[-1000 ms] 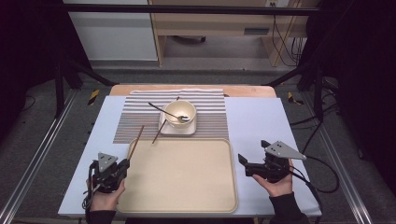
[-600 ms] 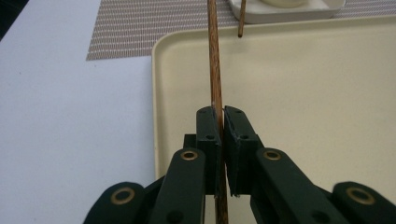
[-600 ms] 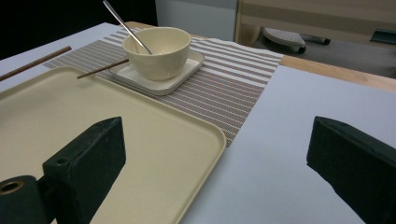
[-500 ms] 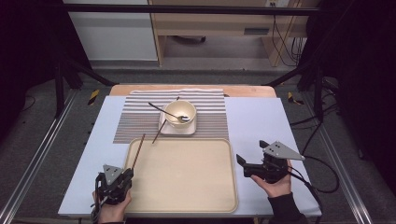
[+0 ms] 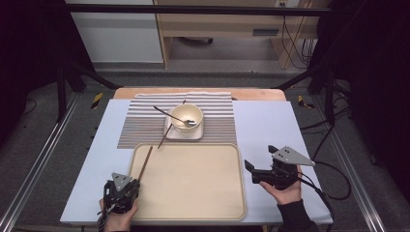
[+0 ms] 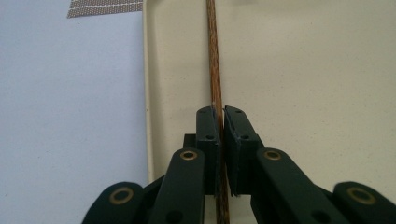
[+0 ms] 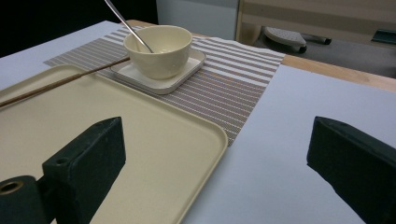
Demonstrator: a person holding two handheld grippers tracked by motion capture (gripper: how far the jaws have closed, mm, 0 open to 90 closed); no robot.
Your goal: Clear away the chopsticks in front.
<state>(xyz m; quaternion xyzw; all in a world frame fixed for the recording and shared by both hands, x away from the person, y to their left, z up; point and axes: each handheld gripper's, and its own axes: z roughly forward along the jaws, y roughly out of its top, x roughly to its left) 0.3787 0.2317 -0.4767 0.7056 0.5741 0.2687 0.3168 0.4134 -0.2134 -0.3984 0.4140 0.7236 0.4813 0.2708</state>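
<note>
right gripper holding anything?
No: in the right gripper view the right gripper has its jaws wide apart, with only bare tray and table between them.

2 chopsticks [image 5: 145,163], 1 cream bowl [image 5: 186,116], 1 spoon [image 5: 175,116], 1 square saucer [image 5: 184,131], 1 striped placemat [image 5: 217,121], 1 beige tray [image 5: 193,179], 2 tools [image 5: 122,189].

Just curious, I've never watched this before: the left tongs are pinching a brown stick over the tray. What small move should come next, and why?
Probably open the left tongs and let go. They are shut on one chopstick, which already lies low along the tray's left side, so the tray likely already bears it. The right tongs wait open.
</note>
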